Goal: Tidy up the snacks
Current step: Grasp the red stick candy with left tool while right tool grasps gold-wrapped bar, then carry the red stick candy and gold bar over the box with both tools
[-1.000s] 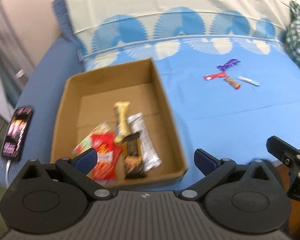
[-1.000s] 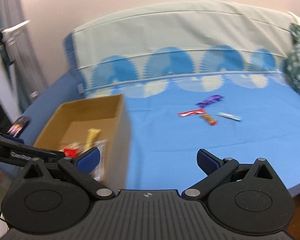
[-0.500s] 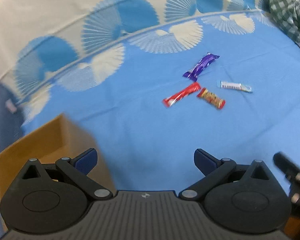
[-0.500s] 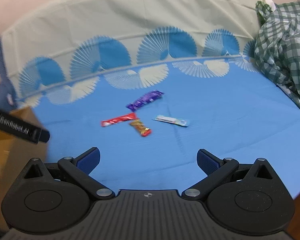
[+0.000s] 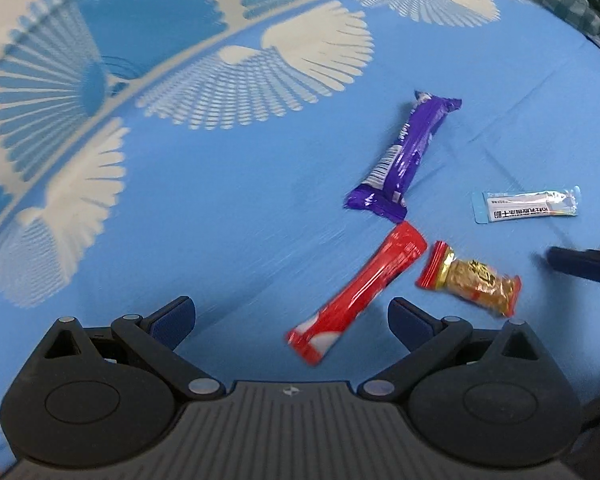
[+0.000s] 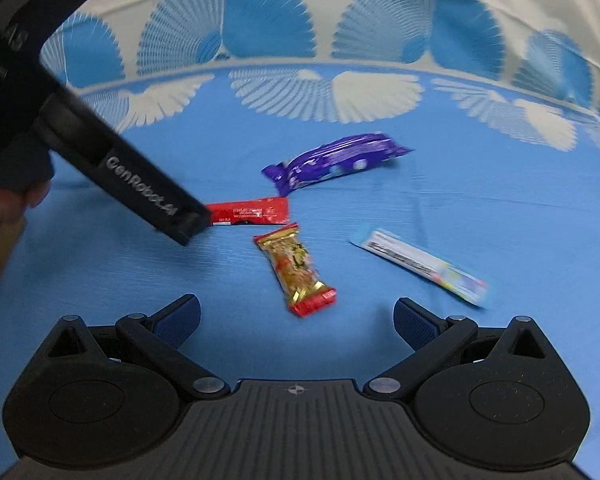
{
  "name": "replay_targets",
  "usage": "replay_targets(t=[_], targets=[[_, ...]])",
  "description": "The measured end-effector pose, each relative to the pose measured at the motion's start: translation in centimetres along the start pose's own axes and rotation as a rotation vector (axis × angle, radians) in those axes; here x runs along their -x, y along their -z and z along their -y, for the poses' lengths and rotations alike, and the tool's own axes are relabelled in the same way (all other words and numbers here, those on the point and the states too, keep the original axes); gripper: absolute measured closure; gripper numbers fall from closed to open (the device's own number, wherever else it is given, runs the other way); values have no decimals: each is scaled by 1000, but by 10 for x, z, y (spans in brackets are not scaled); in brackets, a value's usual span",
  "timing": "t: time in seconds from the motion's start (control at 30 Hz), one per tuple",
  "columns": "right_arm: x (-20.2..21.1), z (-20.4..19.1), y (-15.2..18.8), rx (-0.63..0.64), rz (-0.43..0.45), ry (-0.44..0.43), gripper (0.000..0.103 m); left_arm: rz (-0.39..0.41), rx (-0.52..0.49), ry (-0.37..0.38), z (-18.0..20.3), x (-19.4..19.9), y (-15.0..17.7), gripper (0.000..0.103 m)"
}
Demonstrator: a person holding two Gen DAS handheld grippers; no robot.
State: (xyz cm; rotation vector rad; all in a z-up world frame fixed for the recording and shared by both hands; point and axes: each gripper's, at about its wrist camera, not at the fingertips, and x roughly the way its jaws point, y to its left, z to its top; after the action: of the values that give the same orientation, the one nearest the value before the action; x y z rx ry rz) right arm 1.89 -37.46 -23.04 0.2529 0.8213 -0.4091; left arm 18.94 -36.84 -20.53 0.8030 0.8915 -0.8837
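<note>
The left tool (image 6: 140,184) has "GenRobot.AI" written on its black finger, and its tip sits right by the end of the red snack (image 6: 252,211). Both the left tool (image 5: 292,320) and the right tool (image 6: 296,320) are wide open and hold nothing; the gold snack (image 6: 298,270) lies just ahead of the right tool, between its fingers. The purple snack (image 5: 404,156) and the pale blue packet (image 5: 526,207) lie nearby on the blue bed sheet (image 5: 204,208) with white fan shapes.
</note>
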Motion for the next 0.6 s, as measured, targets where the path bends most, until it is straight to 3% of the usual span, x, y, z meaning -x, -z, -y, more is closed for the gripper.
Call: replay_targets(t=[0.1,0.17,0.23,0.27,0.3,0.33,0.6], targets=[[-14,-3,0,46,45,2,1,-20,-21,35,2,-14,-5,1],[-17,-2,0,61,62,-18,7,6,-19,71,1,-12,-6,20],[-15,-1,-1,64,89,-37,39,8,8,131,0,-7,-7,73],[-12,-1,-1,71,99,-50,50,12,8,124,2,-5,-8,84],[-9,-2,0,82,102,-59,72,5,8,122,3,-4,-7,89],[-7,-3,-1,92,100,-62,79,-5,20,126,2,-3,-5,91],[42,-2,26,-43,26,-8,84,-38,160,153,10,43,49,94]])
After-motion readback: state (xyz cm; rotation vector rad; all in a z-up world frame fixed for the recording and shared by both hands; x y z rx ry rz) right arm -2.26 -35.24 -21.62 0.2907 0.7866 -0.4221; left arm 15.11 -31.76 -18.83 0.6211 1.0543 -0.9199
